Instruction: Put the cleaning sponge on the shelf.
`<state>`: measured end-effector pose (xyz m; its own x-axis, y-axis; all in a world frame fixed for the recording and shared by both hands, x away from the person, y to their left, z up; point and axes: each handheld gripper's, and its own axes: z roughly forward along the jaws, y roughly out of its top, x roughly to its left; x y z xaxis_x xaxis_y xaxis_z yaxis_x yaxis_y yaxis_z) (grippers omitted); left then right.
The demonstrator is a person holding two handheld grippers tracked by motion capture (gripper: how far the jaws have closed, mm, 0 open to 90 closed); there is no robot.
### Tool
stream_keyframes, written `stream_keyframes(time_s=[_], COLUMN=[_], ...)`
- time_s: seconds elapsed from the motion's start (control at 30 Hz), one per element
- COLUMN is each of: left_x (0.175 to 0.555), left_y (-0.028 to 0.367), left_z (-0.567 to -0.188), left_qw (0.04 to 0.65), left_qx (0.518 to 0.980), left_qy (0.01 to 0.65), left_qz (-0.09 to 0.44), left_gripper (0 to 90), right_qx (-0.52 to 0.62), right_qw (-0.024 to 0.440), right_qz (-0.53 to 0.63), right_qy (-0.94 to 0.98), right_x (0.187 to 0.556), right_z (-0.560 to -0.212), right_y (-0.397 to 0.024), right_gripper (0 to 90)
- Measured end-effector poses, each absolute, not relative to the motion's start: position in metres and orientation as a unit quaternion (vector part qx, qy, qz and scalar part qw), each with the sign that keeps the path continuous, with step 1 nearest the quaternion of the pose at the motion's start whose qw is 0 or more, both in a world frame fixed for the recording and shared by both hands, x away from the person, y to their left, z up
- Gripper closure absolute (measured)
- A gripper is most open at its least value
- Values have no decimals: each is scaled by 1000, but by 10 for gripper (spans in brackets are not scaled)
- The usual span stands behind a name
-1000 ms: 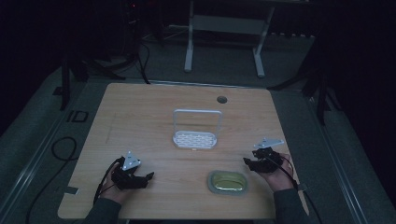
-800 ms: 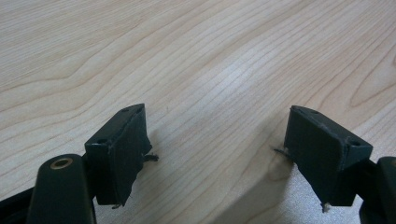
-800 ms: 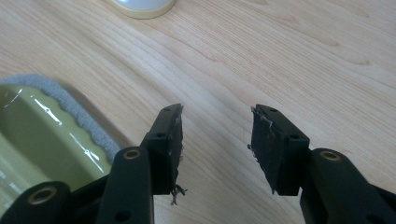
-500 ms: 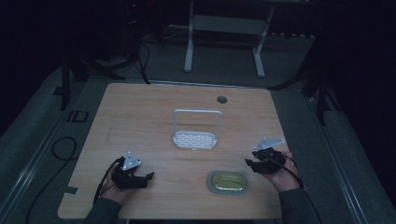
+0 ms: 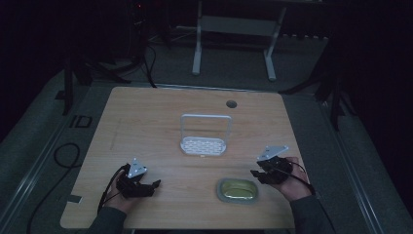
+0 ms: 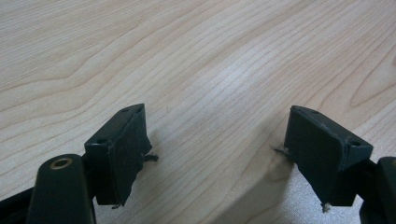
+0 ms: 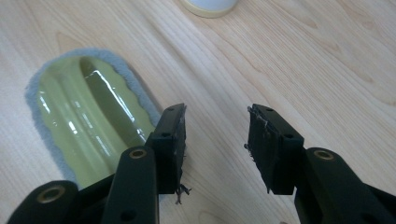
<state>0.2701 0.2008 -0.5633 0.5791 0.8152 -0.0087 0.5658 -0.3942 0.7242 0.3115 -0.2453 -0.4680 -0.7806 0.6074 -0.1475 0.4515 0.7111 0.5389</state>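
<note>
**Two grippers, one rack, one green dish on the table**

Counting it up: one white rack [image 5: 203, 142], one oval yellow-green dish [image 5: 237, 190], two grippers, all on one wooden table [image 5: 146, 117]. Using the rack as the anchor from the high view. Dish well nearer the person than the rack and a bit right, close to the near table edge. Left gripper [image 5: 155, 184] nearer and left of the rack, jaws wide apart over bare wood, holding nothing. Right gripper [image 5: 254, 173] nearer and right of the rack, jaws spread, also holding nothing, tips just beside the dish's [image 7: 88, 116] grey rim. Also one cable hole [image 5: 231, 104] beyond the rack. Loads of bare wood left of the rack.
</note>
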Motion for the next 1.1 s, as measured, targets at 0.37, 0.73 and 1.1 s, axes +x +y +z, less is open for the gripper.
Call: stream_keyframes(time_s=[0.37, 0.73, 1.1], left_x=[270, 270, 270], left_y=[201, 201, 201], left_z=[-563, -563, -563], left_qw=[352, 352, 352], left_qx=[816, 816, 816], left_qy=[423, 423, 423], left_qz=[177, 177, 177], left_gripper=[218, 218, 218], right_qx=[262, 243, 222], right_qw=[149, 128, 122], right_qz=[235, 233, 224], right_qy=[924, 933, 941], right_x=[308, 307, 307], right_z=[-464, -460, -456], right_y=[-238, -233, -225], right_gripper=[554, 524, 509])
